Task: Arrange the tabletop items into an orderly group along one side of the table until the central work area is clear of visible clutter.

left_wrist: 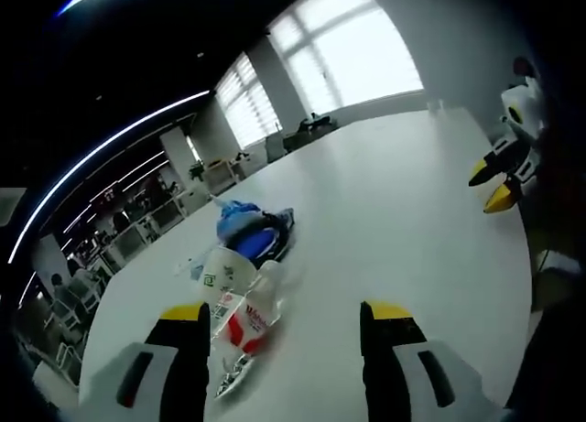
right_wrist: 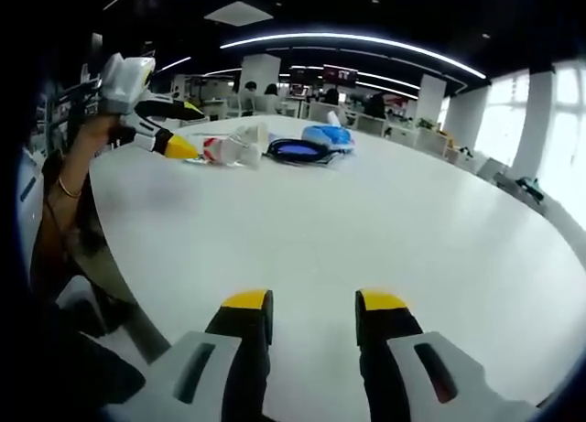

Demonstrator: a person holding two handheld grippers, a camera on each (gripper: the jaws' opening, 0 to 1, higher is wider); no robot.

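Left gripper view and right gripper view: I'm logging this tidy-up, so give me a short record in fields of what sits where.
surface: white table, large, mostly bare
clutter group: bottles, cup and goggles clustered together near one edge
bottles: two plastic bottles lying on their sides, red-and-white labels
cup: pale cup lying beside the bottles
goggles: dark swim goggles next to a blue item
left gripper: open, just short of the bottles, holding nothing
right gripper: open, over bare table, holding nothing

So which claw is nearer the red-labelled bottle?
Left. The left claw is right at the red-labelled bottle, which lies by its left jaw. The right claw hangs far across the table.
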